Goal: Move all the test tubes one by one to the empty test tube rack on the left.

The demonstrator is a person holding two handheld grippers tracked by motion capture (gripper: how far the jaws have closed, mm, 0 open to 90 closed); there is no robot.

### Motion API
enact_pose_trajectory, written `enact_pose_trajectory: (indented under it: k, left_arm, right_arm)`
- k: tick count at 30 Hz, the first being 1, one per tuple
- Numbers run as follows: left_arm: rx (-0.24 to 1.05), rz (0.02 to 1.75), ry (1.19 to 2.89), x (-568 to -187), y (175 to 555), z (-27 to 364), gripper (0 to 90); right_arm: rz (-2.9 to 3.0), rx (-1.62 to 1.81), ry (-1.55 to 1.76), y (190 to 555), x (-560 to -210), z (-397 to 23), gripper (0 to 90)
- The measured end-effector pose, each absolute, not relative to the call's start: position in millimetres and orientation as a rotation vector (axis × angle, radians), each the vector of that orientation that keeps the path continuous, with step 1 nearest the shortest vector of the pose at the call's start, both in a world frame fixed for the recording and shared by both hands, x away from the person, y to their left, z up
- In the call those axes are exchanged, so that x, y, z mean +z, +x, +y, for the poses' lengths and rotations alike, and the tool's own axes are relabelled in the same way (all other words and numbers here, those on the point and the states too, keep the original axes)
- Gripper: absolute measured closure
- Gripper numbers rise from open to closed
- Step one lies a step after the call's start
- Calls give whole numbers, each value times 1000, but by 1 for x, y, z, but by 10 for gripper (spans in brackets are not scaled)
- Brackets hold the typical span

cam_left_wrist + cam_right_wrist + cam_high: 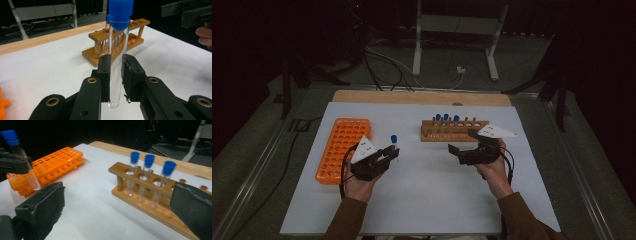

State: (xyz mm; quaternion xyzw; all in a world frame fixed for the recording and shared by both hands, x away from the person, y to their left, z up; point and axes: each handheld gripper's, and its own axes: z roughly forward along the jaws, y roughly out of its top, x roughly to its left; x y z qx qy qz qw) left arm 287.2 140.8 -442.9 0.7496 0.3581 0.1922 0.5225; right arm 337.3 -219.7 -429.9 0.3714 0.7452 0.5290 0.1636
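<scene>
Tube (116, 65) with a blue cap stands upright, pinched tight in the left gripper (116, 72), above the white table (422, 195) between the two racks. Wooden rack (150, 192) holds three more blue-capped tubes (147, 177); its other holes are free. Orange rack (341, 147) looks unfilled. Right gripper (462, 141) gapes wide, holding nothing, just beside the wooden rack.
</scene>
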Motion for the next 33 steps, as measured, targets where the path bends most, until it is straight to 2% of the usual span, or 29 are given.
enact_pose_trajectory:
  k: [14,33]
  left_arm:
    - [486,841,1780,-444,260,183,778]
    - [527,917,1767,-453,234,230,778]
  right_arm:
    - [2053,1499,1119,331,-434,-251,0]
    - [2007,1486,1153,322,-437,-277,0]
